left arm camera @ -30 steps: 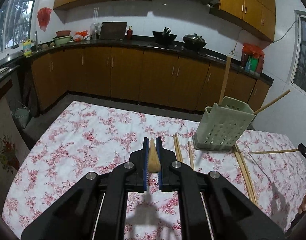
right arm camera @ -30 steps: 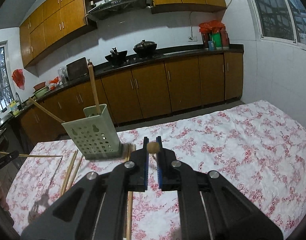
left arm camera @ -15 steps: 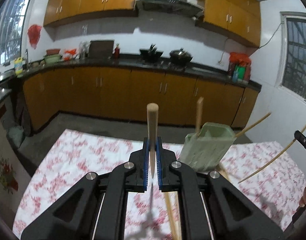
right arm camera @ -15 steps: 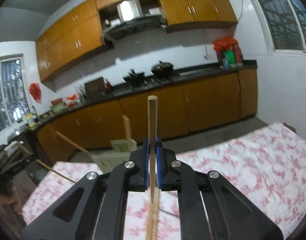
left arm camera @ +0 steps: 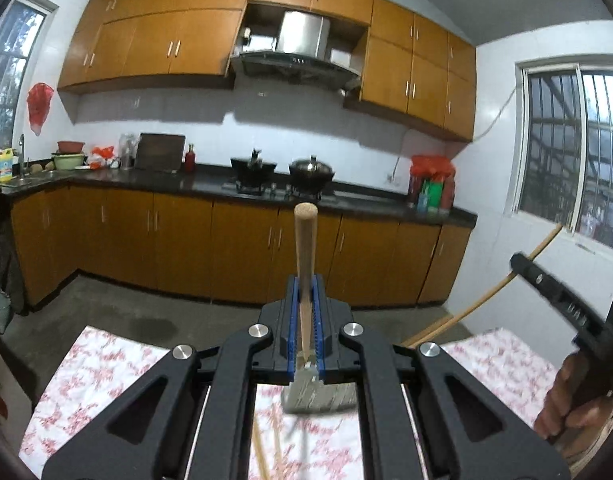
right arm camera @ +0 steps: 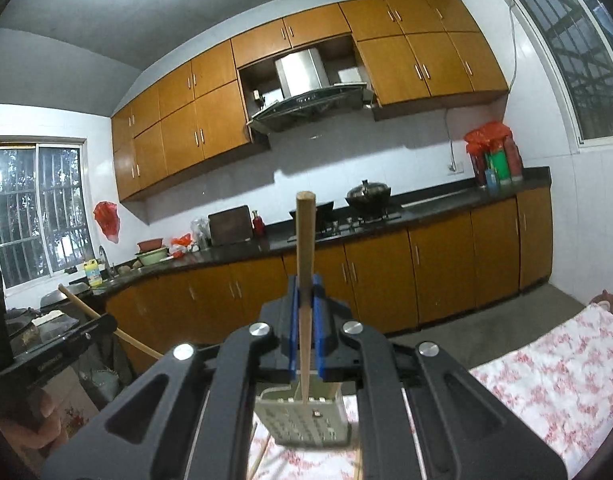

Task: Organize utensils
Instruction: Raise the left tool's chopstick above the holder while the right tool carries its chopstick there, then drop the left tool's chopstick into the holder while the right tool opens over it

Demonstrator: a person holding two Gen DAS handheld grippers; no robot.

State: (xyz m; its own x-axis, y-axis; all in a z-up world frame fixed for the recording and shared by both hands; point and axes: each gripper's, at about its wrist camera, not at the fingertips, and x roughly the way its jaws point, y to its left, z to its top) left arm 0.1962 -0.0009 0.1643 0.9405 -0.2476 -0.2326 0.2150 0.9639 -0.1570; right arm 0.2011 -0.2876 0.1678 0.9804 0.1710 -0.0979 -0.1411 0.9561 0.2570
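Left gripper (left arm camera: 305, 312): clamped on a chopstick (left arm camera: 305, 256), raised from flat to upright within the last second. Right gripper (right arm camera: 305, 312): clamped on a second chopstick (right arm camera: 305, 264), likewise upended. Green holder (right arm camera: 306, 420): directly beneath both tips; insertion judged imminent. Clearance: floral tablecloth (right arm camera: 546, 380) open rightward; holder rim close below.

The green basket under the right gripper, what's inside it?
One wooden stick, clamped in the right gripper, reaches down into the green basket. The gripper covers most of the opening, so anything else inside stays hidden.
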